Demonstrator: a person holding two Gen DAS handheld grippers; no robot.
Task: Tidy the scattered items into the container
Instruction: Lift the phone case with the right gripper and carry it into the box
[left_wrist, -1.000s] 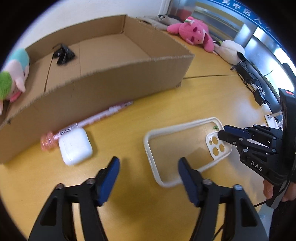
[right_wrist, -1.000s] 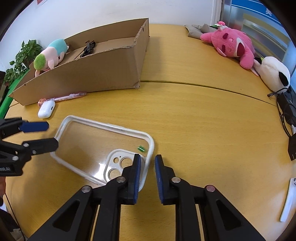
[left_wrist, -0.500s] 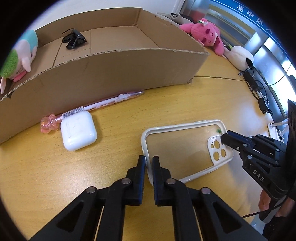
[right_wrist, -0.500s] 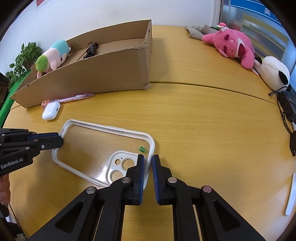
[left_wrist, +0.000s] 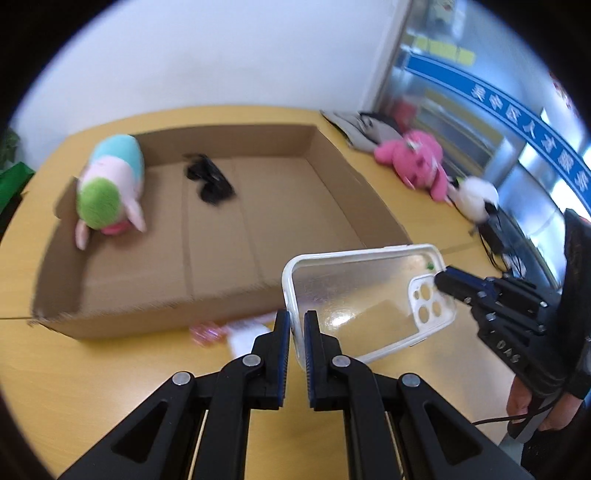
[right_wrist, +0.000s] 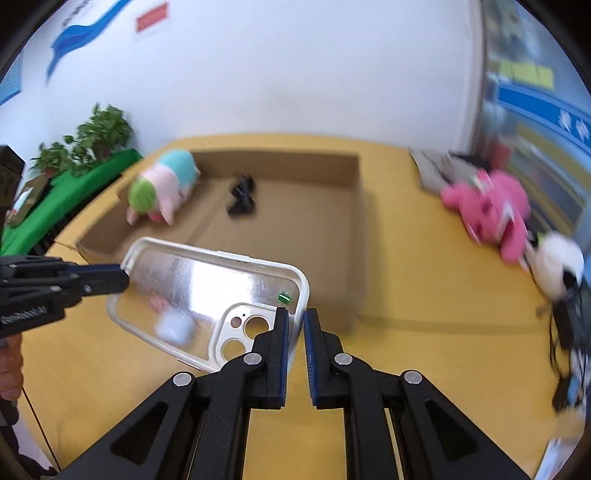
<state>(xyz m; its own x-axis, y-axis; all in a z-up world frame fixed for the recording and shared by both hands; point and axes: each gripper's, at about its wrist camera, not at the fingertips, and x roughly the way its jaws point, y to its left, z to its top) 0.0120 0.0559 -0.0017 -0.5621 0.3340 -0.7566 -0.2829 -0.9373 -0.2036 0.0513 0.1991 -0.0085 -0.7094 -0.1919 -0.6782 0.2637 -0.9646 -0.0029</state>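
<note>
- Left claw (left_wrist: 294, 334) clenched on the short end of the clear phone case (left_wrist: 364, 295), rim pinched between the jaws; right claw (right_wrist: 295, 334) clenched on the opposite end, by the camera cutout
- Two-point hold looks deliberate: case is thin, flexible and wide, so a grip at each end keeps it roughly flat and stops it twisting
- Case is off the table (left_wrist: 74, 369), centre-right of the left wrist view, hanging in front of the near wall of the cardboard box (left_wrist: 258, 206), partly overlapping its near right corner
- Likely step: carry it over the near wall and set it on the bare box floor, right half
- Already in the box: pastel plush (left_wrist: 110, 184) at the left end, black clip-like item (left_wrist: 208, 179) mid-back; both well apart from the free floor
- Not yet tidied: white earbud case (left_wrist: 245, 338) and pink pen (left_wrist: 207, 330), on the table just beside the near wall, lower centre, blurred and partly hidden by the left claw
- Pink plush (left_wrist: 417, 162) and white plush (left_wrist: 476, 195) lie on the table, right of frame, well apart from the box; cables near them
- In the way: only the near box wall; case has to clear its top edge
- Risk: claws releasing out of sync could flip the case
</note>
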